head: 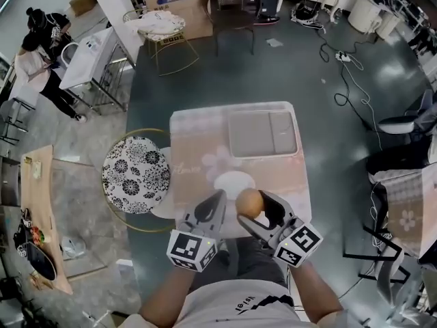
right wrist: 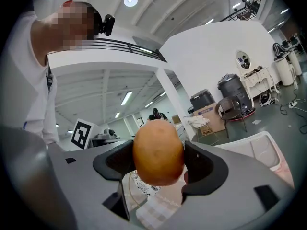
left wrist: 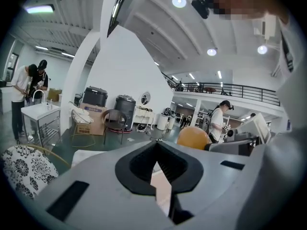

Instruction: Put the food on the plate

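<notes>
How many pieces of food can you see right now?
1: the brown, potato-like food clamped in the right tool, beside the white plate. Others may be hidden.

– What fills the bottom of the frame?
– The left gripper [left wrist: 156,147]: broad grey plastic jaws with black ribbed pads. The tips meet with nothing between them, and a pale pink surface [left wrist: 162,188] shows through the slit below.
– And right of centre?
– A round orange-brown food item [left wrist: 193,137], touching the grey right gripper [left wrist: 218,146].
– Lower left?
– A round black-and-white floral stool cushion [left wrist: 21,169]. Higher on the left edge, two people [left wrist: 26,87] stand at a white sink stand [left wrist: 41,114]. Toward the middle, a dark brown chair [left wrist: 115,121] stands just beside a cardboard box [left wrist: 91,123].
</notes>
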`<state>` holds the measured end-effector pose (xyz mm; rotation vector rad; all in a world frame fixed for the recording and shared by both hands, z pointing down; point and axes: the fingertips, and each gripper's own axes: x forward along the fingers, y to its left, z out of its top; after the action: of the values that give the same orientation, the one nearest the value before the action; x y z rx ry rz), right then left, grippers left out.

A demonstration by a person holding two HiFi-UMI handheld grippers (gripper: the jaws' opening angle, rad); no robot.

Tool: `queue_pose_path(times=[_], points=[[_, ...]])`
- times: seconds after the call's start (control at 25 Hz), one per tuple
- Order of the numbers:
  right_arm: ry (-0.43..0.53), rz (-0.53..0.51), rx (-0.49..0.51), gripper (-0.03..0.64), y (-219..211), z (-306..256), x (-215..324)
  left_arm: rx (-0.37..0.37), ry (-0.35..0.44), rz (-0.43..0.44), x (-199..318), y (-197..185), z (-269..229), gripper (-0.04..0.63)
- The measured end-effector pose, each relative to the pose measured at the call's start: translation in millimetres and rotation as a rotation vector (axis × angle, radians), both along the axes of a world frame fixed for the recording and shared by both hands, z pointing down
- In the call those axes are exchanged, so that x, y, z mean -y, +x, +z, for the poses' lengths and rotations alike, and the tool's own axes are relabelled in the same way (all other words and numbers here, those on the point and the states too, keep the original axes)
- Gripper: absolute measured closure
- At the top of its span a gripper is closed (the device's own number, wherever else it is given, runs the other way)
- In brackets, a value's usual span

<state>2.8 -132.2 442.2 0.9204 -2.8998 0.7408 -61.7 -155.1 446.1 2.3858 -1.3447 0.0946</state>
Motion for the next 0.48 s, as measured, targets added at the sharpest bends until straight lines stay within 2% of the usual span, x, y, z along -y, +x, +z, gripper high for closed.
queue_pose_path(times=[0.2,0.48], points=[[-0.014,-0.036,-0.059,0.302,-3,39,24,0.033,-0.022,-0.019,27,-6,32,0.590],[-0.042,-0.038,-0.103,0.302,-7,88,40,0.030,-0.055,-0.007,42,-5,79,0.589]])
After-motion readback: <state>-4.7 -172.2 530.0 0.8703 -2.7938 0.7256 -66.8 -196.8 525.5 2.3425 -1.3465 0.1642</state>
